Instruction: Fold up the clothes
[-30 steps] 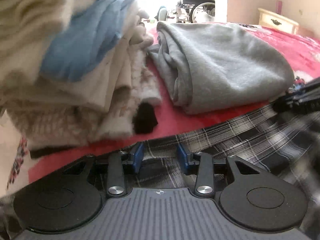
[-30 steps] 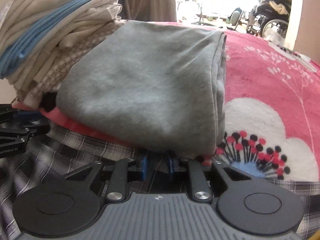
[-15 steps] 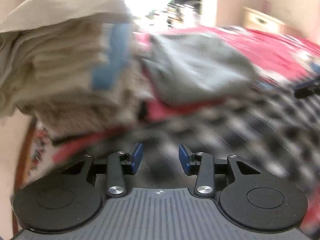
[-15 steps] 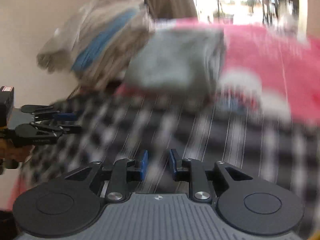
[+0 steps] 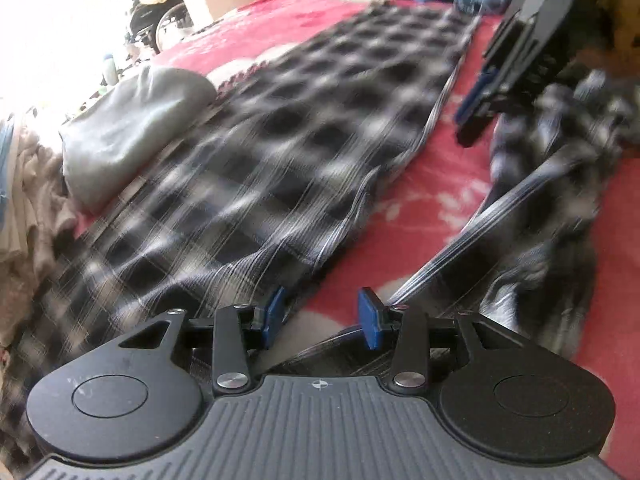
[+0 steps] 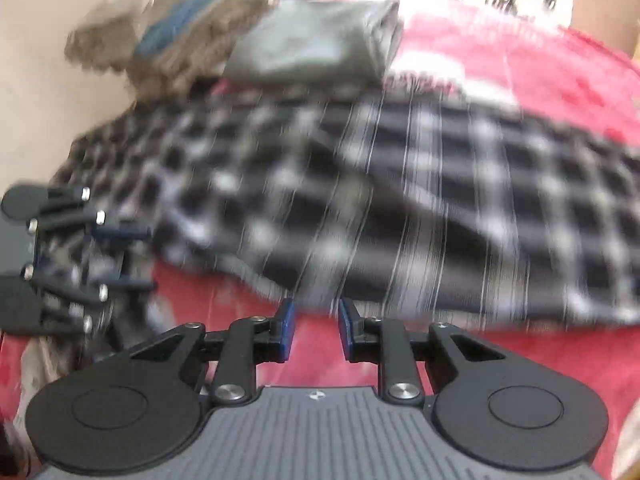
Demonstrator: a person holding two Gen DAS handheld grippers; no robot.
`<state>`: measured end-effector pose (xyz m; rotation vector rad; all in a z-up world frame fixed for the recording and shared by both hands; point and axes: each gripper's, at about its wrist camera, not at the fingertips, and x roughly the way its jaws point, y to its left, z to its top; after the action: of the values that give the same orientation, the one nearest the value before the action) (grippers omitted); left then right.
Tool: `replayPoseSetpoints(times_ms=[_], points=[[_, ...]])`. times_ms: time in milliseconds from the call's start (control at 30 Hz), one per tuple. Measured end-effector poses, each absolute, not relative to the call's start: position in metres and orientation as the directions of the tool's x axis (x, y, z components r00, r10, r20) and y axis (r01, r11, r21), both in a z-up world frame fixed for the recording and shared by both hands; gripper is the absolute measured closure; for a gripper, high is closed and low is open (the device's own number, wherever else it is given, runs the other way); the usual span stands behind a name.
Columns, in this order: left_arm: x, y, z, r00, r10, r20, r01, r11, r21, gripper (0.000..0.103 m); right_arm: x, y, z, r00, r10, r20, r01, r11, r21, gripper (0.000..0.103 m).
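Across the red bed (image 5: 448,184) the plaid garment (image 5: 256,168) lies flat, and with left gripper (image 5: 320,320) and right gripper (image 6: 316,330) fingers parted and empty, each should pinch a near edge around twelve o'clock, evenly.

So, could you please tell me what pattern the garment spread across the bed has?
Black-and-white plaid garment; clearest in the right wrist view.
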<state>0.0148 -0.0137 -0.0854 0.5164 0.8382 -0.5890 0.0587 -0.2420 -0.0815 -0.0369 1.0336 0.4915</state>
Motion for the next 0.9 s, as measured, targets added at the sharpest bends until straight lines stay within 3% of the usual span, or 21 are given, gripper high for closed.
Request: replayPoseSetpoints(times_ms=[133,233,400,500,633,733,900], points=[[0.029,-0.023,-0.090,0.508,-0.301,-0.807,0.629,0.769,0.109,0.062,0.073,-0.242,-0.113,0.414,0.276,-0.867,-0.302,0.941,0.156,0.076],[0.022,-0.032,-0.102,0.486,-0.292,-0.824,0.632,0.769,0.100,0.062,0.058,-0.251,-0.106,0.431,0.300,-0.851,-0.283,0.940,0.188,0.075],[-0.010,-0.001,-0.068,0.517,-0.342,-0.785,0.588,0.808,0.035,0.062,0.021,-0.253,-0.064,0.498,0.380,-0.780,-0.370,0.906,0.206,0.075],[-0.028,0.043,-0.038,0.563,-0.315,-0.764,0.459,0.888,-0.028,0.061,-0.006,-0.240,-0.034,0.487,0.531,-0.693,-0.512,0.817,0.267,0.073],[-0.057,0.119,-0.015,0.565,-0.209,-0.798,0.237,0.968,-0.086,0.060,-0.033,-0.193,-0.019,0.287,0.716,-0.636,-0.744,0.585,0.323,0.068],[-0.088,0.166,-0.014,0.531,-0.139,-0.836,0.086,0.990,-0.110,0.059,-0.049,-0.147,-0.031,0.152,0.714,-0.684,-0.830,0.467,0.303,0.068],[-0.126,0.214,-0.049,0.482,-0.125,-0.867,-0.171,0.957,-0.234,0.059,-0.085,-0.088,-0.070,0.121,0.608,-0.785,-0.916,0.373,0.148,0.068]])
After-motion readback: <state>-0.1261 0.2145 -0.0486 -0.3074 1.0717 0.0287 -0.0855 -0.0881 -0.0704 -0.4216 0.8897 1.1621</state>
